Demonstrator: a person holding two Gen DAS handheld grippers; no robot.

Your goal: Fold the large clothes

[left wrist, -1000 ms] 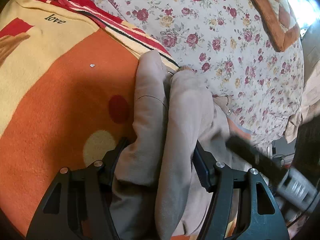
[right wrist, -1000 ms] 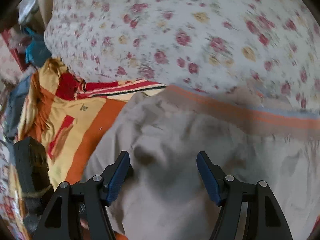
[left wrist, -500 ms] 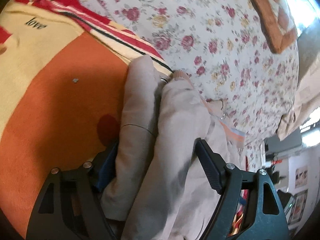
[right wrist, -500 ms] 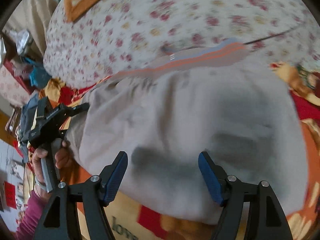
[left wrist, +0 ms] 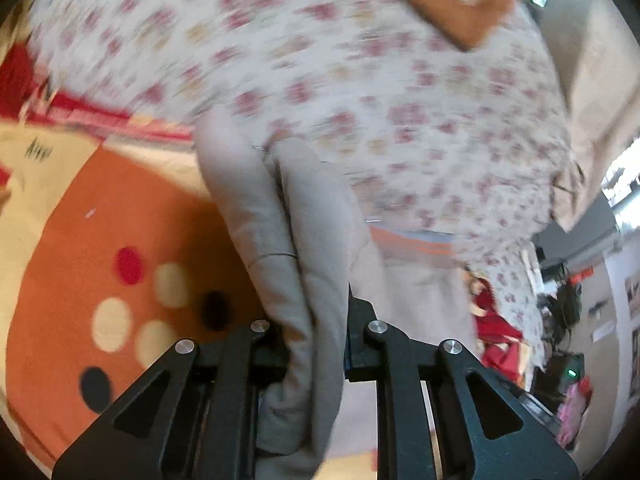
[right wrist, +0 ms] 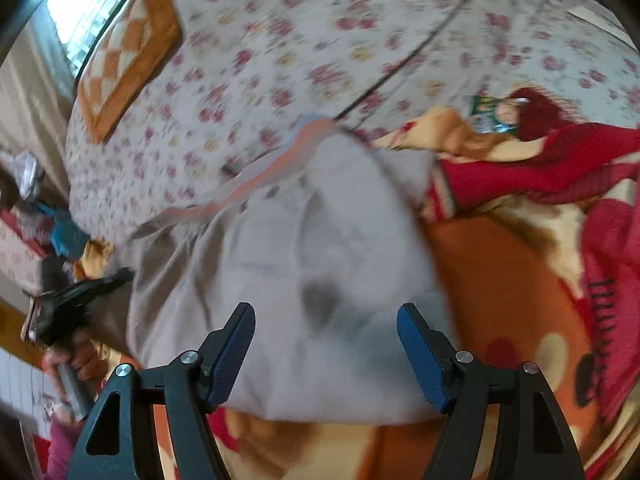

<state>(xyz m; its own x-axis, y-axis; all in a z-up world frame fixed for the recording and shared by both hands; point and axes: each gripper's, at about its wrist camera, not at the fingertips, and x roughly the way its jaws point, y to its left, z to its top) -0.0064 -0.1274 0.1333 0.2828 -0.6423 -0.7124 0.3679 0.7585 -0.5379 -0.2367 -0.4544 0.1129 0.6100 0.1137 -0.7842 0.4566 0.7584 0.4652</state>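
The left tongs (left wrist: 316,344) pinch a bunched fold of the beige garment (right wrist: 312,280), which lies on the orange blanket (right wrist: 500,280). The right tongs (right wrist: 326,354), spread, hover seemingly above its near edge.

Motion blur smears the floral bedspread (left wrist: 360,80) in both views, and bunched beige garment (left wrist: 304,264) hides the left gripper's (left wrist: 316,344) pads

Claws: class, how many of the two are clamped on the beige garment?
1. The left claw pinches a bunched fold of the beige garment. The right claw hangs open above it, gripping nothing.
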